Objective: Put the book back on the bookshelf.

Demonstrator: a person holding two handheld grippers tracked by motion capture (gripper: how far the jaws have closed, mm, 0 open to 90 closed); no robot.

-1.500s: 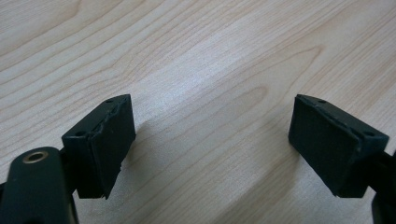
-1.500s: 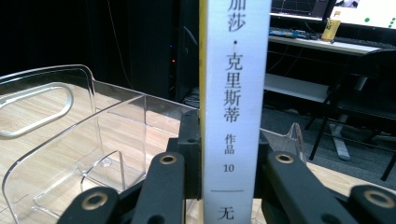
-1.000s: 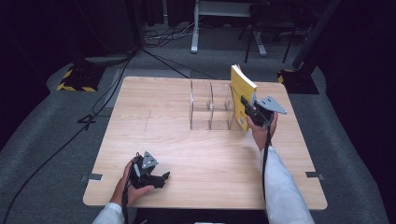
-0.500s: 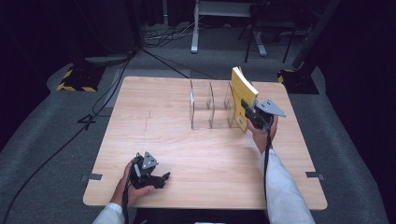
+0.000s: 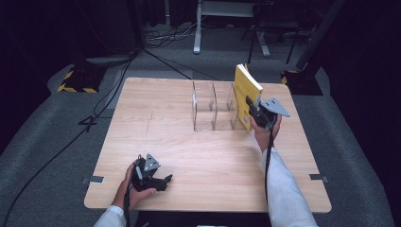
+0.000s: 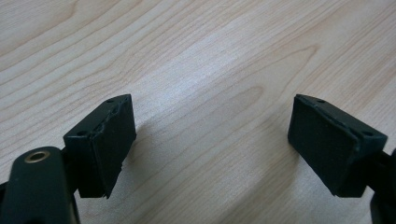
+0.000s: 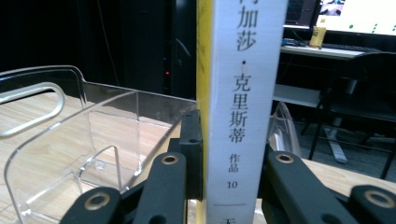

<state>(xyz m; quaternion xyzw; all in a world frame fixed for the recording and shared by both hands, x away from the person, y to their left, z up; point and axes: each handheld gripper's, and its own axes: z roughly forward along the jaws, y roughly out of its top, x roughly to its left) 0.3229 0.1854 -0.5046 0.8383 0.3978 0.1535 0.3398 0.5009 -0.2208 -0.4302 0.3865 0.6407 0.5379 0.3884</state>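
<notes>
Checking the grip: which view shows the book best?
Right gripper view: the book stands upright between the right hand-held gripper jaws, white spine lettering readable. High view shows its yellow cover beside the clear rack, small.

"克里斯蒂 作品 10" on book spine (image 7: 243,93)

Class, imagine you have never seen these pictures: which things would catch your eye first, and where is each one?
The yellow book stands out first: it is held upright in the right tongs, at the right end of the clear plastic rack near the table's far side. Its white spine with printed characters sits clamped between the jaws in the right gripper view. The left tongs rest open on the wooden table near its front edge.
</notes>
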